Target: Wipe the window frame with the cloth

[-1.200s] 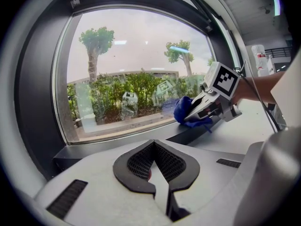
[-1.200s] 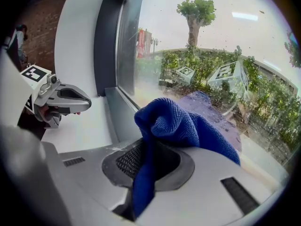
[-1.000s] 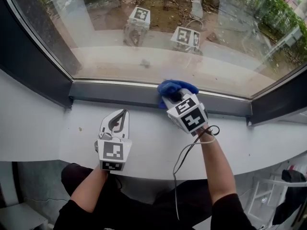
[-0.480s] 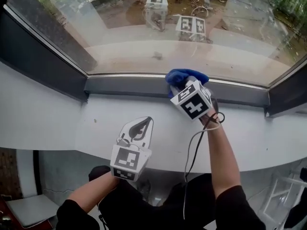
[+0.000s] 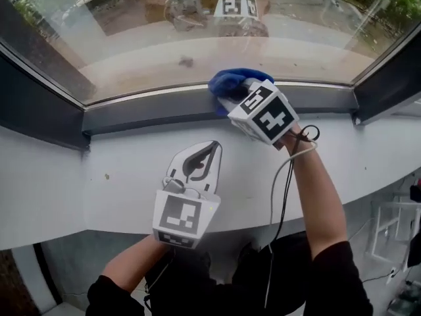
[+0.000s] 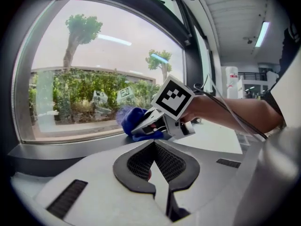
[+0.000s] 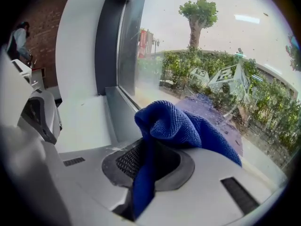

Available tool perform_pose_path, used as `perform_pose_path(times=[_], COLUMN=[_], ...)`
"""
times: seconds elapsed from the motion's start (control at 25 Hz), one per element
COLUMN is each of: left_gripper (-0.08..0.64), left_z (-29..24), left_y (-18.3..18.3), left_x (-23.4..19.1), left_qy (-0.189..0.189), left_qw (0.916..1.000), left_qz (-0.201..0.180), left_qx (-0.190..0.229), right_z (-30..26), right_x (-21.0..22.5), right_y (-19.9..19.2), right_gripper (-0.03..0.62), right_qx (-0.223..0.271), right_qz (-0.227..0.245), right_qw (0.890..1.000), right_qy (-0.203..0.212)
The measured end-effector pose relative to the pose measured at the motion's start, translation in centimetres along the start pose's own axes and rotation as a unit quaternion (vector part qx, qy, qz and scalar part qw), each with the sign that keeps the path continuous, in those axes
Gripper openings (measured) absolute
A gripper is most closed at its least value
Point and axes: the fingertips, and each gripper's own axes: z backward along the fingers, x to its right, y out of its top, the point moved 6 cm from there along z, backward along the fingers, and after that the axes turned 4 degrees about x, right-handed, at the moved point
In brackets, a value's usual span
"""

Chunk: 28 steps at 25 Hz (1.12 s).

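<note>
The right gripper [image 5: 231, 99] pinches the blue cloth [image 5: 230, 81] against the window frame [image 5: 151, 110] just ahead, while the left gripper [image 5: 212, 148], jaws pressed together and empty, sits nearby over the sill [image 5: 112, 176].

Flat daylight came in through the window glass [image 5: 197, 38] beyond both tongs and lit the white sill [image 5: 118, 176] evenly. Only a faint, soft shadow lay under the left tongs [image 5: 210, 150]. The glass above the right tongs [image 5: 231, 97] carried a pale haze and mirrored the marker cubes. Both gripper views were bowed by the wide lens and dark at the corners, with lamp streaks reflected in the pane. Close to the lens the tongs' bodies were soft, yet the blue cloth [image 7: 183, 126] showed its weave sharply. The window frame [image 5: 39, 110] left of the left tongs lay in shade.
</note>
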Motion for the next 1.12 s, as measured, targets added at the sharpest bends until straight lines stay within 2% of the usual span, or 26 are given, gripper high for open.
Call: perform_pose_path(times=[0.16, 0.24, 0.44, 0.64, 0.8, 0.96, 1.12], left_gripper=[0.006, 0.006, 0.006, 0.006, 0.006, 0.006, 0.006], left_z=[-0.4, -0.8, -1.8, -2.4, -2.6, -3.6, -4.7], left_y=[0.6, 0.3, -1.5, -2.2, -1.8, 0.0, 0.8], left_x=[-0.4, -0.7, -1.4, 0.0, 1.2, 2.7, 3.5], left_qy=[-0.055, -0.064, -0.046, -0.042, -0.045, -0.01, 0.022], left_qw=[0.9984, 0.9979, 0.9987, 0.9984, 0.9961, 0.9958, 0.9943], left_qz=[-0.008, -0.012, 0.021, -0.022, -0.011, -0.043, -0.058], left_qx=[0.006, 0.006, 0.0, -0.031, -0.075, -0.081, -0.087], right_z=[0.2, 0.3, 0.4, 0.5, 0.6, 1.6, 2.3], right_x=[0.2, 0.2, 0.3, 0.3, 0.3, 1.0, 1.2], right_y=[-0.1, -0.6, -0.3, -0.4, -0.8, -1.5, -1.8], right_gripper=[0.04, 0.04, 0.04, 0.04, 0.04, 0.04, 0.04], right_qx=[-0.004, -0.008, 0.001, 0.003, 0.0, 0.007, 0.02], right_qz=[0.004, -0.001, 0.005, 0.007, 0.011, 0.018, 0.027], right_qw=[1.0, 1.0, 1.0, 1.0, 1.0, 0.999, 0.999], right_qy=[-0.008, -0.011, -0.027, -0.009, 0.006, 0.03, 0.037])
